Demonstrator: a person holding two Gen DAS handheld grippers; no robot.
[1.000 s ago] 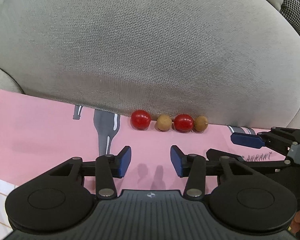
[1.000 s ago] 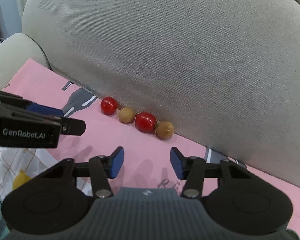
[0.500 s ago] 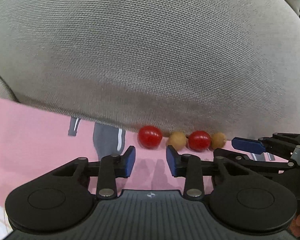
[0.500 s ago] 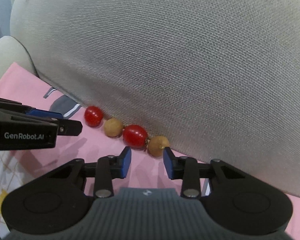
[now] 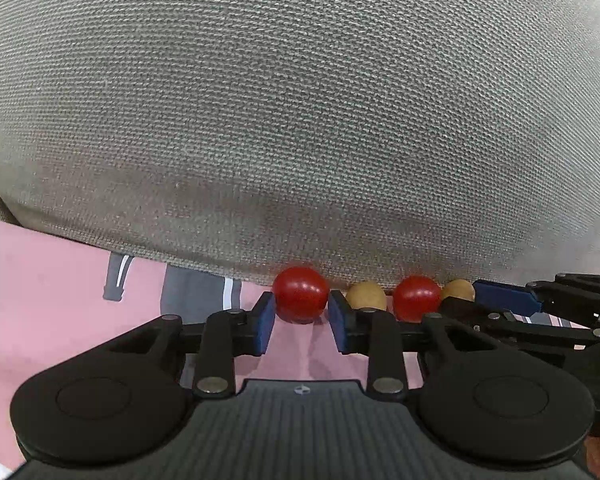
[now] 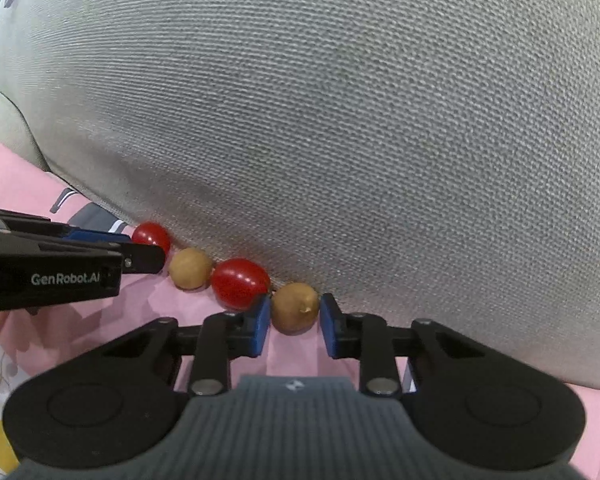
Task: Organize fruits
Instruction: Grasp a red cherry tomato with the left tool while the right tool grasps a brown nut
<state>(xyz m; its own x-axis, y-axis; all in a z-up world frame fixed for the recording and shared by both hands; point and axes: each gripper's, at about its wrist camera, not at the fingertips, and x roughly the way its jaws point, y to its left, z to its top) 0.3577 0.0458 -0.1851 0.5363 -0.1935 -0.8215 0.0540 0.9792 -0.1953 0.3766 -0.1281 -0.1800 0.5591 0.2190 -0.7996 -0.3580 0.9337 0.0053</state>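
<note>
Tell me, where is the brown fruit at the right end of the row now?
In the right wrist view, the brown fruit lies on the pink cloth against the grey cushion, between the right gripper fingers, beside a red tomato.

Two glossy red tomatoes (image 6: 239, 283) alternating with two tan-brown fruits (image 6: 294, 308); pink cloth (image 5: 48, 292) printed with grey-and-white motifs; grey woven cushion (image 5: 300, 120); black grippers, blue finger pads (image 6: 260, 322).

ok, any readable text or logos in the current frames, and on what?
"GenRobot.AI": white lettering on the side of the left tool, seen in the right wrist view.
Small emblems on the gripper bodies in both views: no legible text.
Pink cloth: grey print showing, no words readable.
</note>
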